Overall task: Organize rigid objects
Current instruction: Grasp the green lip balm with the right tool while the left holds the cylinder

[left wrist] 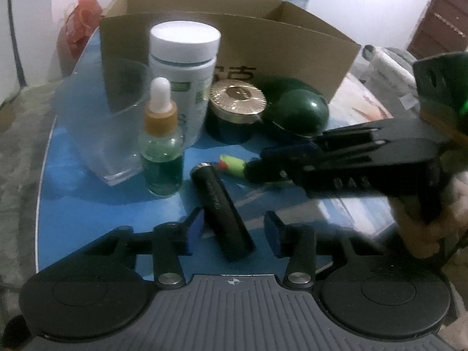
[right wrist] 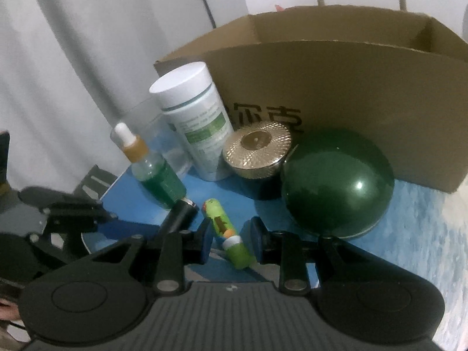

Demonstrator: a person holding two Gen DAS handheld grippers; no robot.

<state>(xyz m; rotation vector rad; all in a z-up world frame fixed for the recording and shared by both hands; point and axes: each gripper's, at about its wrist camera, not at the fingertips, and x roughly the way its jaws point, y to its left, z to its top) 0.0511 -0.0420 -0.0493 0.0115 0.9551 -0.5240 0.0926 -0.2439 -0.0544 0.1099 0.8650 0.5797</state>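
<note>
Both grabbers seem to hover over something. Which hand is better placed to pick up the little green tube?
The right. The green tube lies between the right gripper's open fingers. The left gripper straddles the black tube instead, so it would probably have to shift sideways.

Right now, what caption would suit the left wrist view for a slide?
Left tongs straddle a black tube on the blue table, bottles and box behind.

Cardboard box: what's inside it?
Only the cardboard box inner back wall and a far corner show, bare. Its front wall hides the floor, so whether anything lies inside cannot be told.
</note>
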